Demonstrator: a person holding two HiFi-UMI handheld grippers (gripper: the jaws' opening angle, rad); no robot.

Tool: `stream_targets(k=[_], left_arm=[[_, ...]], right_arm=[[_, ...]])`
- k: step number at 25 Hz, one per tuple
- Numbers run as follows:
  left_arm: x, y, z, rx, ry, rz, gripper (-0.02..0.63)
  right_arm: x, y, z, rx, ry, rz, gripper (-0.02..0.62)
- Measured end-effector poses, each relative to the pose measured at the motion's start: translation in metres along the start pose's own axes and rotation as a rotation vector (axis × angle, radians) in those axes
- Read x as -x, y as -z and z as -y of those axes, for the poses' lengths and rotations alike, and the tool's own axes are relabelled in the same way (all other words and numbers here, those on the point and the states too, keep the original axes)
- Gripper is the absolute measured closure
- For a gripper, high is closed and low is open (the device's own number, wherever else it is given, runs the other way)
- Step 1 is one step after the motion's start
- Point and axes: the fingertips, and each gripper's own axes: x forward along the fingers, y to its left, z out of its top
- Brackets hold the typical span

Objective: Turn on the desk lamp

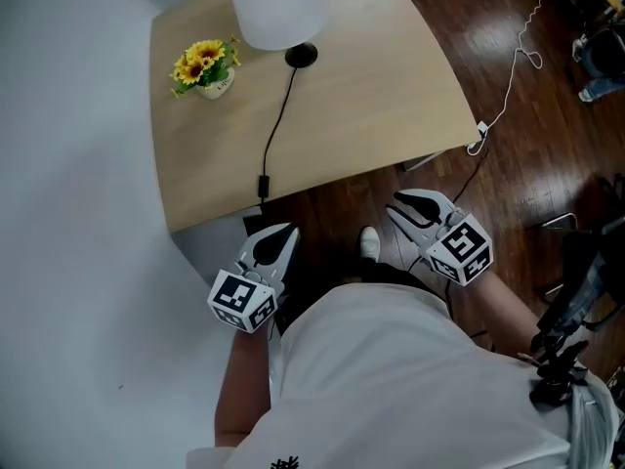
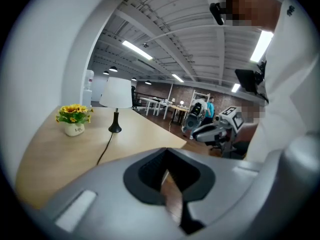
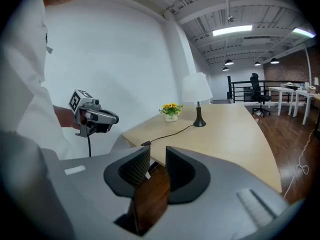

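The desk lamp stands at the desk's far side, with a white shade (image 1: 276, 6) and a black base (image 1: 301, 55). Its black cord runs toward me to an inline switch (image 1: 263, 186) near the front edge. The lamp (image 2: 116, 93) also shows in the left gripper view, and the lamp (image 3: 196, 89) and switch (image 3: 146, 143) in the right one. My left gripper (image 1: 284, 234) hovers below the desk edge, close to the switch, jaws together and holding nothing. To the right of the desk corner, my right gripper (image 1: 400, 204) has a narrow empty gap between its jaws.
A small pot of yellow flowers (image 1: 203, 66) sits left of the lamp on the wooden desk (image 1: 391, 96). A white wall lies to the left. Dark wood floor on the right carries a white cable (image 1: 508, 86) and black equipment (image 1: 576, 301). A shoe (image 1: 369, 242) shows below.
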Motion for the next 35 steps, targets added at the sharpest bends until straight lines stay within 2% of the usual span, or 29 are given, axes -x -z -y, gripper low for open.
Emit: stream_targets(k=[4, 9, 16, 24, 30, 35], left_arm=[[-0.008, -0.008, -0.015, 0.004, -0.011, -0.010, 0.588], [-0.014, -0.014, -0.043, -0.004, -0.008, -0.011, 0.588], [-0.012, -0.006, -0.100, -0.014, -0.016, -0.053, 0.588], [-0.012, 0.051, -0.163, 0.025, -0.059, -0.186, 0.588], [-0.022, 0.106, -0.185, 0.066, -0.038, -0.331, 0.588], [-0.033, 0.126, -0.191, 0.060, -0.004, -0.404, 0.588]], right_arm=[[-0.018, -0.015, 0.011, 0.018, -0.033, -0.005, 0.497], [-0.050, -0.037, 0.012, 0.102, -0.064, -0.031, 0.497], [-0.094, -0.065, 0.004, 0.127, -0.079, -0.054, 0.503], [-0.147, -0.068, -0.012, 0.153, -0.111, -0.109, 0.533], [-0.169, -0.066, -0.025, 0.160, -0.122, -0.159, 0.558], [-0.174, -0.056, -0.026, 0.145, -0.100, -0.198, 0.565]])
